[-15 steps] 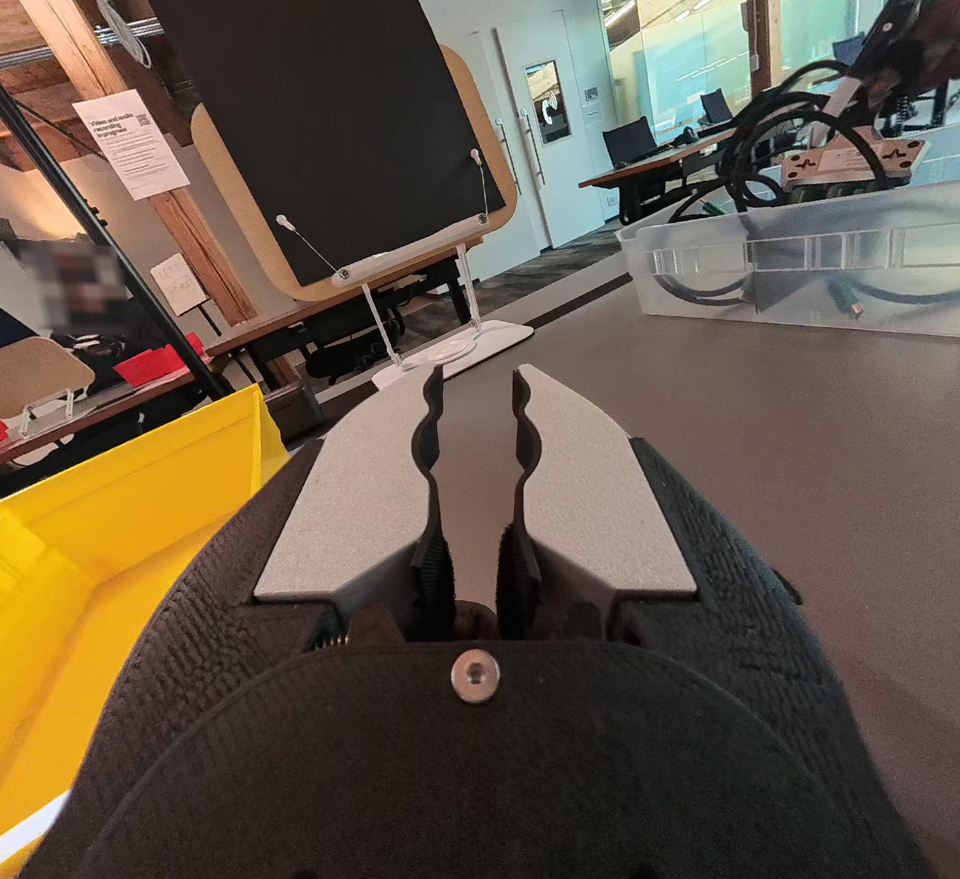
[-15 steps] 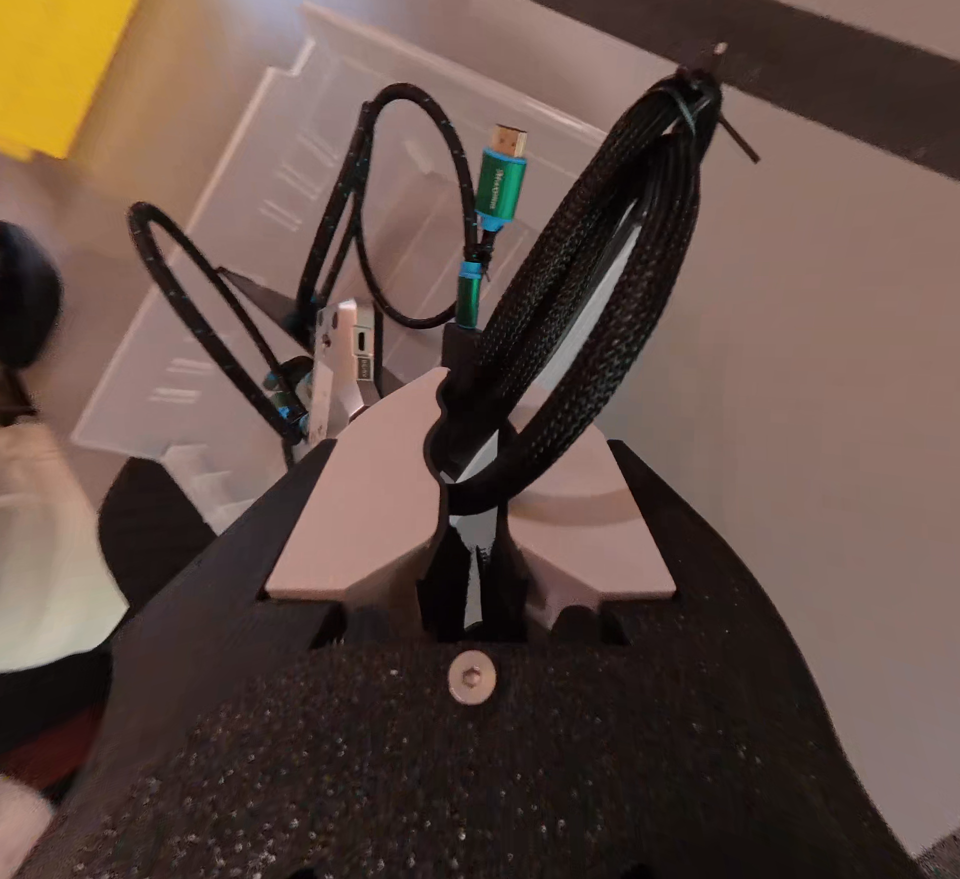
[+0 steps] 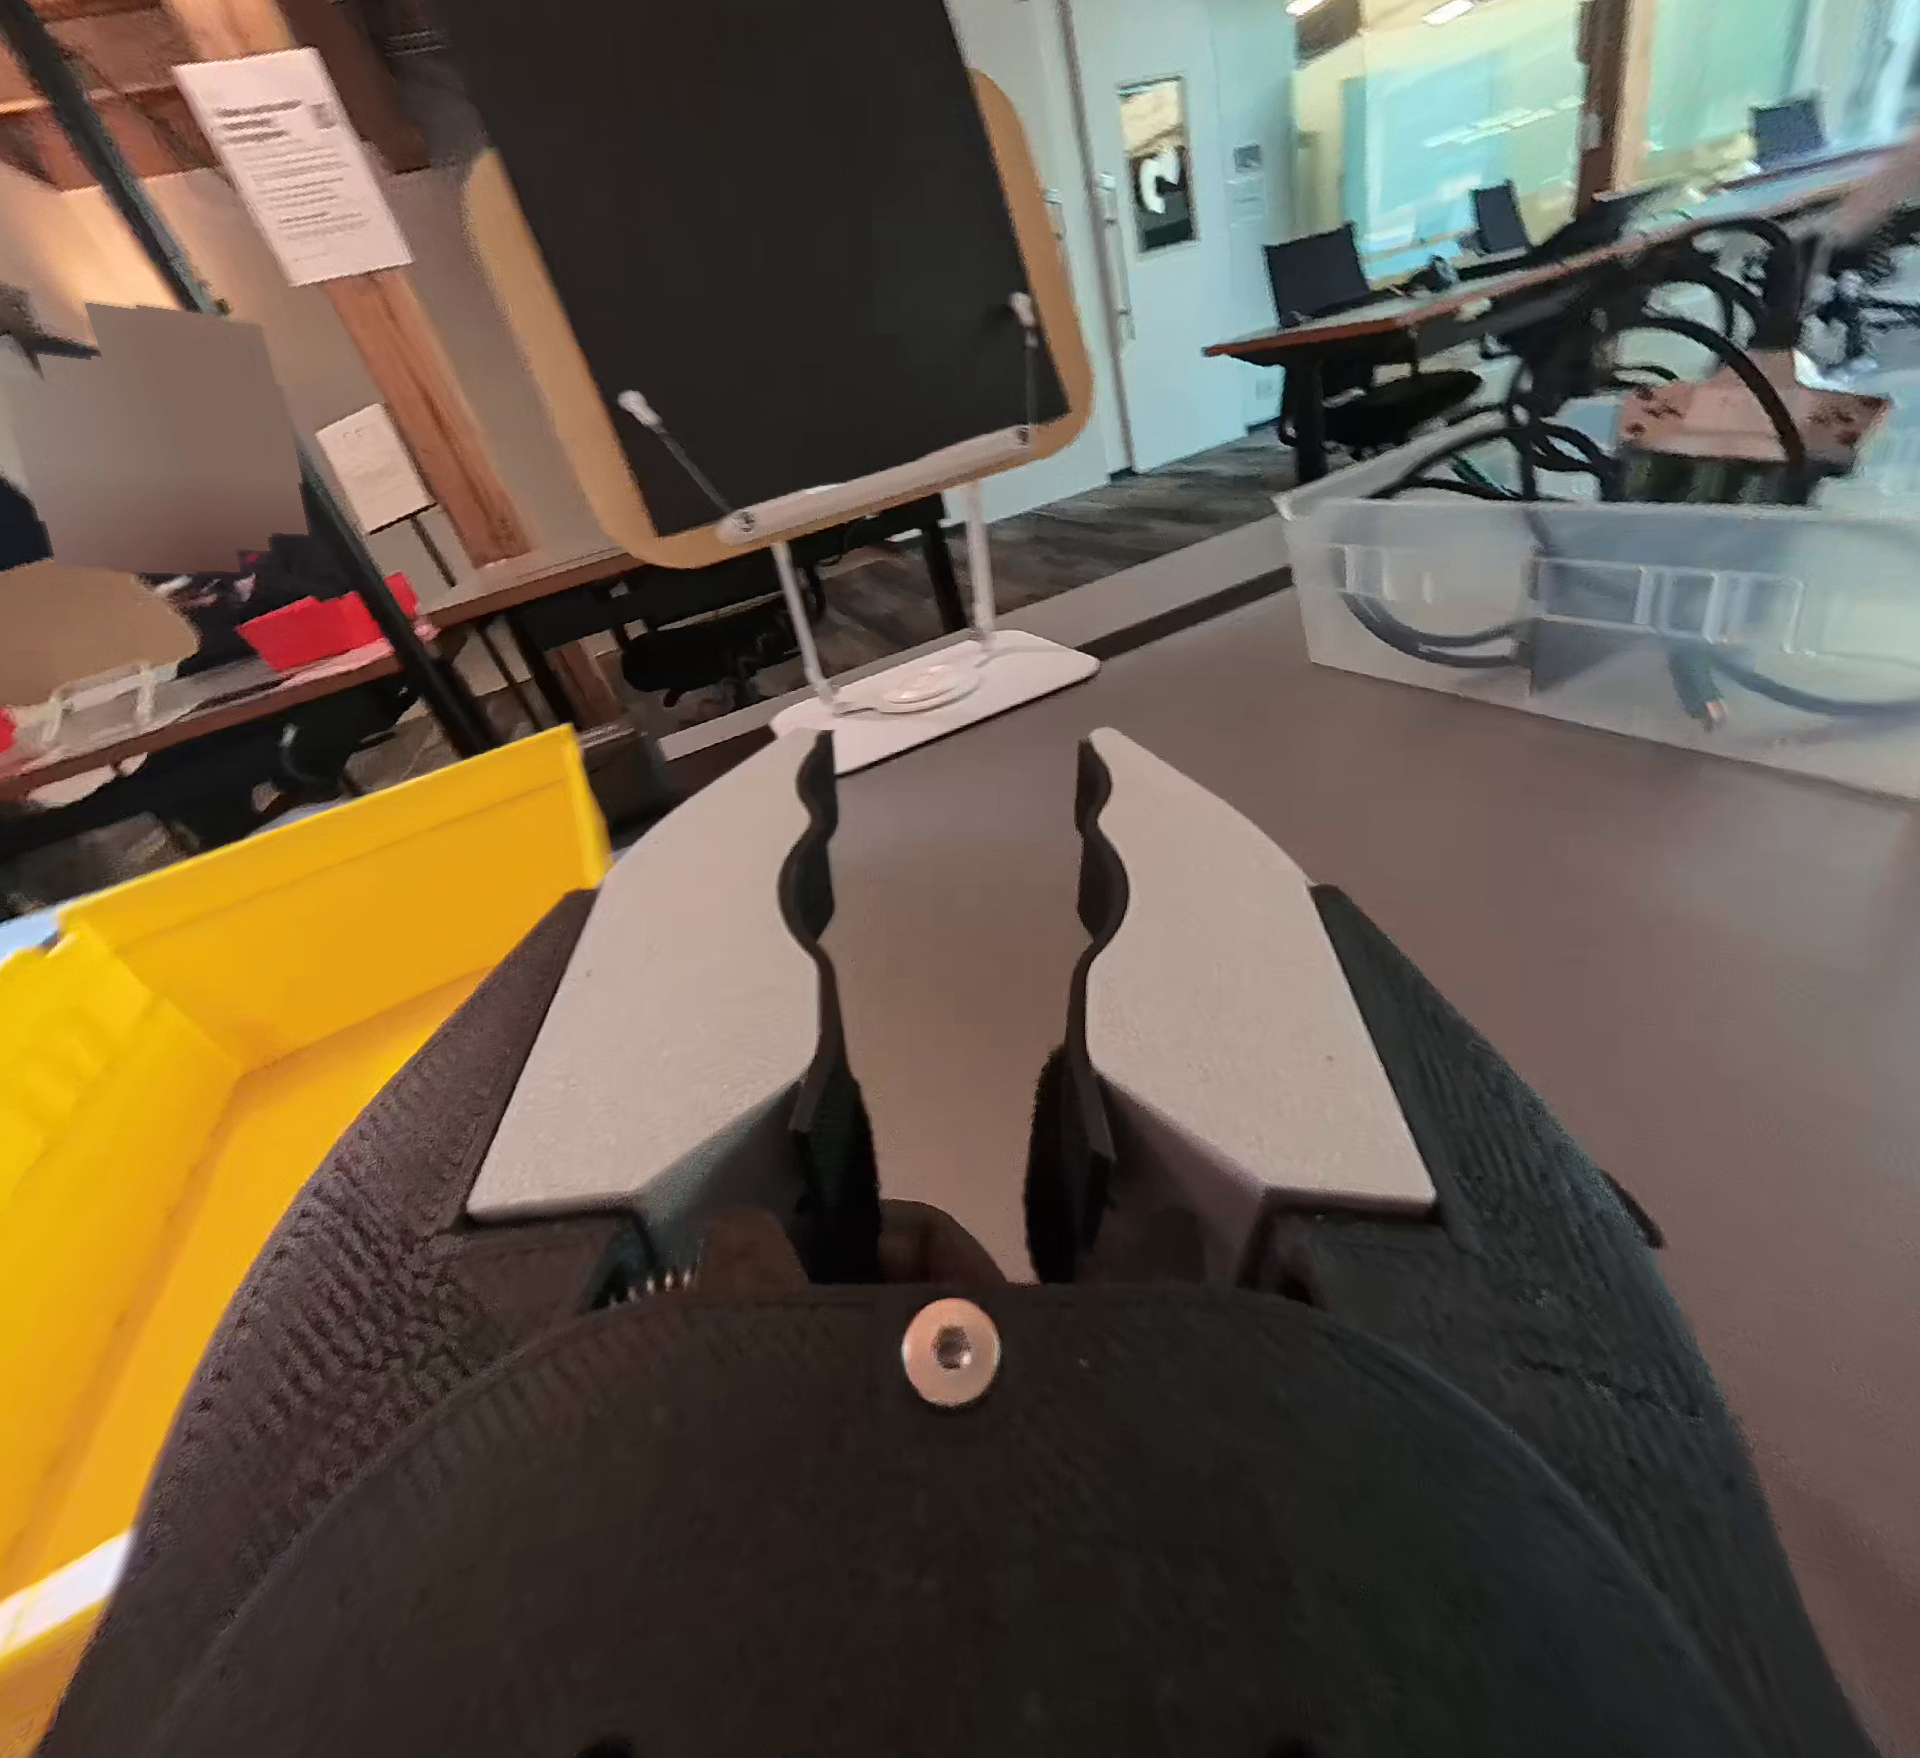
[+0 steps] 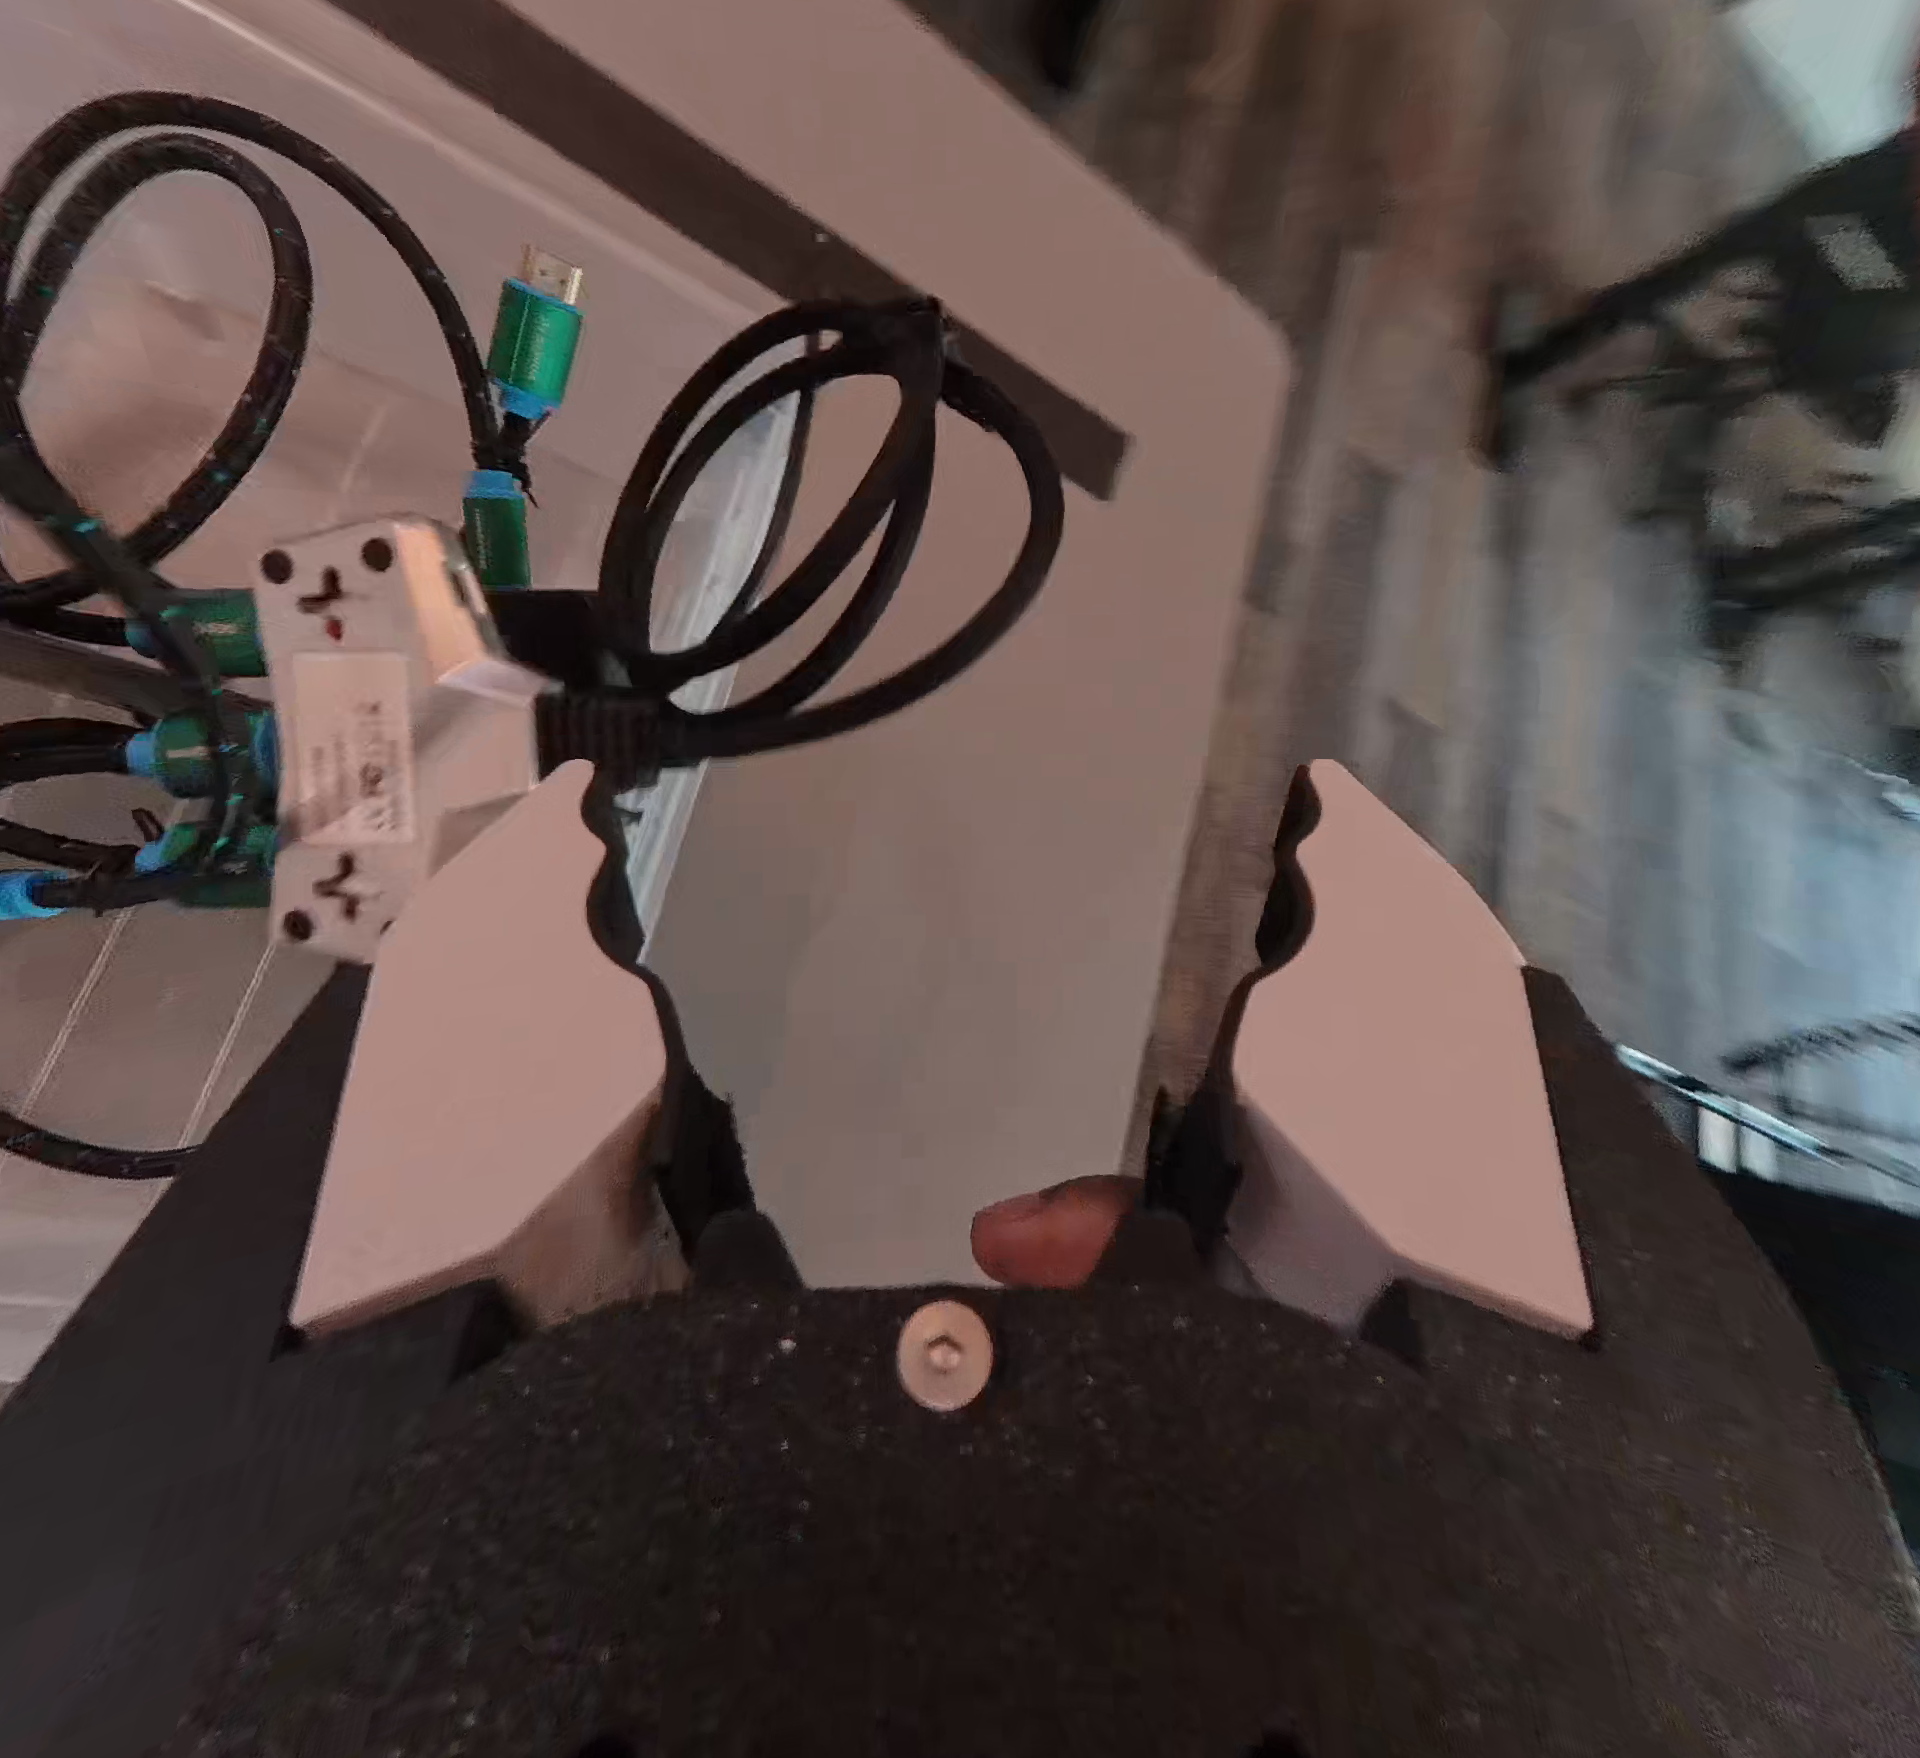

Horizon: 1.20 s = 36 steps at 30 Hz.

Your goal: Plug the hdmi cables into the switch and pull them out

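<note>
Cable bundle [image 4: 831, 524] released from right tool [image 4: 945, 794], now beside switch [image 4: 353, 732] over clear bin [image 3: 1558, 628].

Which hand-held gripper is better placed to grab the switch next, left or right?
Right, probably. The right hand-held gripper is open with the switch just beside its left fingertip. The left hand-held gripper faces bare table; the clear bin sits farther off.

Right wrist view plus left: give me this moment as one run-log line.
right claw: open, empty | left claw: open, empty, over table | switch: cables plugged, over clear bin | coiled cable: beside switch
</note>
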### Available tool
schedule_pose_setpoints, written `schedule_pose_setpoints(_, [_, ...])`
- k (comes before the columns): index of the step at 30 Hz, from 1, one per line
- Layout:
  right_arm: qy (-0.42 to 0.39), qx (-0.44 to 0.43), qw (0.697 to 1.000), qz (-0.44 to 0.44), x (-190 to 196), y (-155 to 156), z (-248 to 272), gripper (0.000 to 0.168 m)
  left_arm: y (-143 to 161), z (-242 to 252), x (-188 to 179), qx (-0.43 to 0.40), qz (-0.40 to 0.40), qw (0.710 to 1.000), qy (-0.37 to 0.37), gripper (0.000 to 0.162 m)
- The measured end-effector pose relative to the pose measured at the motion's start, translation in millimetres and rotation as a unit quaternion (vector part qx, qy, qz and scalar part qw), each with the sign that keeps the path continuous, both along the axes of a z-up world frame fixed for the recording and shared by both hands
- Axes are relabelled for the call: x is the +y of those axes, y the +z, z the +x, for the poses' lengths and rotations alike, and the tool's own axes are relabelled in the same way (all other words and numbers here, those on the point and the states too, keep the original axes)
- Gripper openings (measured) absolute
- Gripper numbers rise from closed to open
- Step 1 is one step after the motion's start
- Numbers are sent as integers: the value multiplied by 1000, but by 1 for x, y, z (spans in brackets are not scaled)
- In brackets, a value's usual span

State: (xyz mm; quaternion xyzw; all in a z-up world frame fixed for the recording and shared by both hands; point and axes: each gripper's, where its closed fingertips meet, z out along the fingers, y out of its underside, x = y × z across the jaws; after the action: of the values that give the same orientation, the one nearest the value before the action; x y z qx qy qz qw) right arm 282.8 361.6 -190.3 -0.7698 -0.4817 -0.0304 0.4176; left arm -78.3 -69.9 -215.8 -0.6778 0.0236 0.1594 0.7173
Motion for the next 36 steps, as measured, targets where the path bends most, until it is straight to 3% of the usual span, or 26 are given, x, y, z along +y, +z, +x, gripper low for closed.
schedule_pose_setpoints(1, [-8,15,999,32,-20,9,0,115,3,-7,-4,-13,9,1000,16,49])
schedule_pose_setpoints(4, [58,171,982,55,-107,16,-41,115,6,-29,-15,-53,23,996,66,61])
schedule_pose_setpoints(6, [98,240,965,28,-162,-2,-65,115,-2,-43,-19,-65,5,993,99,66])
schedule_pose_setpoints(9, [117,259,958,-45,-212,-55,-93,122,-24,-62,-22,-83,-49,986,137,70])
schedule_pose_setpoints(12, [98,251,960,-75,-223,-94,-110,116,-44,-75,-17,-92,-104,980,140,71])
schedule_pose_setpoints(15, [79,237,965,-78,-224,-110,-123,89,-62,-88,-9,-102,-161,972,140,67])
schedule_pose_setpoints(16, [75,221,970,-73,-222,-114,-126,81,-69,-91,-7,-108,-179,968,140,57])
schedule_pose_setpoints(17, [80,203,973,-69,-221,-118,-130,69,-74,-91,-5,-113,-195,965,133,34])
schedule_pose_setpoints(19, [109,203,970,-72,-228,-119,-143,39,-76,-94,-4,-105,-203,964,139,13])
schedule_pose_setpoints(20, [98,200,973,-63,-226,-120,-146,32,-75,-92,-3,-90,-209,965,132,12])
schedule_pose_setpoints(23, [113,143,983,-29,-227,-122,-151,30,-75,-77,2,-82,-217,967,108,13])
schedule_pose_setpoints(28, [139,185,972,-53,-244,-120,-166,31,-76,-43,13,-48,-231,970,52,17])
schedule_pose_setpoints(36, [193,182,963,-52,-287,-120,-204,34,-76,5,31,-21,-245,969,-36,18])
